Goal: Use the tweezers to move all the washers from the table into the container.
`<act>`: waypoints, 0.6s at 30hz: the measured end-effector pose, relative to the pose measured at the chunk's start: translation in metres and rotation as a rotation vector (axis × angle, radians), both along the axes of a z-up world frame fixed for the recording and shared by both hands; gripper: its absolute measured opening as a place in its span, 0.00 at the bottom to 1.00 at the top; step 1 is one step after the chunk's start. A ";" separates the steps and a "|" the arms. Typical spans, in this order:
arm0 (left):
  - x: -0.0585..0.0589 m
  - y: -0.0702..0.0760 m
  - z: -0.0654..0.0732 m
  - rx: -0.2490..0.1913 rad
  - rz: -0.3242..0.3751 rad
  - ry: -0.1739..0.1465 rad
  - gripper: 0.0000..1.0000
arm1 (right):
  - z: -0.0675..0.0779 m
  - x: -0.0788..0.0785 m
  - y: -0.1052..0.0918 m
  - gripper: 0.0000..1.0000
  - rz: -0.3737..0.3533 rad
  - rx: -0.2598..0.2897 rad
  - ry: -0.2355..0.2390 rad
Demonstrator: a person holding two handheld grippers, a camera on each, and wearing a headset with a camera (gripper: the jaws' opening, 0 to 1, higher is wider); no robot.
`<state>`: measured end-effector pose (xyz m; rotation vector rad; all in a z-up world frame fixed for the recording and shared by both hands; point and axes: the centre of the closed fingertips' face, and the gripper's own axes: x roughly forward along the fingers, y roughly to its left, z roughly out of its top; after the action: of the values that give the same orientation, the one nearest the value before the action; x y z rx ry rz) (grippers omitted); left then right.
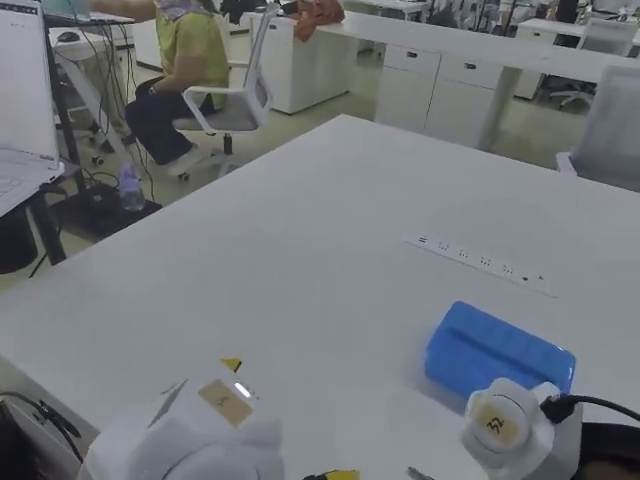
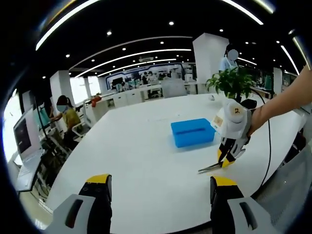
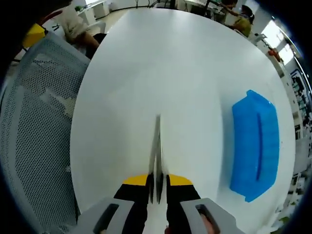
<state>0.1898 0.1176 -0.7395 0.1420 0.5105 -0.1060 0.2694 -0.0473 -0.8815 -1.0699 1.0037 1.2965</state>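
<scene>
The right gripper (image 3: 157, 184) is squeezed nearly closed on a pair of thin metal tweezers (image 3: 157, 146). In the right gripper view the tweezers stick straight out from the bottom middle of the frame over the big white surface (image 3: 146, 73). Their two arms are almost together. I cannot tell if the tips touch the surface.

The left gripper (image 2: 161, 183) is opened wide and holds nothing. Its two yellow tips sit at the bottom of the left gripper view, with bare white surface between them and beyond them.

The blue plastic box (image 3: 254, 146) lies at the right of the right gripper view, well apart from the tweezers. White surface lies all around it. In the head view the box is at the lower right, and a long white power strip (image 1: 480, 262) lies above it and to the right, apart from it.

There is lots of room. In the head view most of the surface is bare, from the middle out to the left edge. That edge runs from the upper middle down to the lower left. In the right gripper view the surface's edge curves down the left side, and a grey mesh chair (image 3: 34, 126) stands just past it. In the left gripper view a green plant (image 2: 231, 82) stands at the far edge, upper right.
</scene>
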 end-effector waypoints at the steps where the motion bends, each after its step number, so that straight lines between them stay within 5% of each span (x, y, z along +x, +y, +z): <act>1: 0.001 -0.003 0.000 -0.017 -0.013 0.007 0.87 | 0.003 0.001 0.001 0.14 -0.035 0.028 -0.001; 8: 0.011 -0.015 0.005 -0.032 -0.108 0.028 0.91 | 0.061 -0.008 -0.008 0.24 -0.431 0.390 -0.034; 10: 0.014 -0.018 0.008 -0.050 -0.131 0.033 0.93 | 0.081 -0.011 -0.019 0.29 -0.524 0.481 -0.079; 14: 0.019 -0.021 0.015 -0.120 -0.151 0.036 0.97 | 0.117 -0.024 -0.041 0.35 -0.699 0.621 -0.124; 18: 0.022 -0.019 0.022 -0.109 -0.166 0.028 0.99 | 0.136 -0.029 -0.062 0.45 -0.782 0.670 -0.191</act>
<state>0.2117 0.0983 -0.7175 0.0766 0.5196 -0.2978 0.2404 -0.1090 -0.7450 -0.2208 0.6502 0.7572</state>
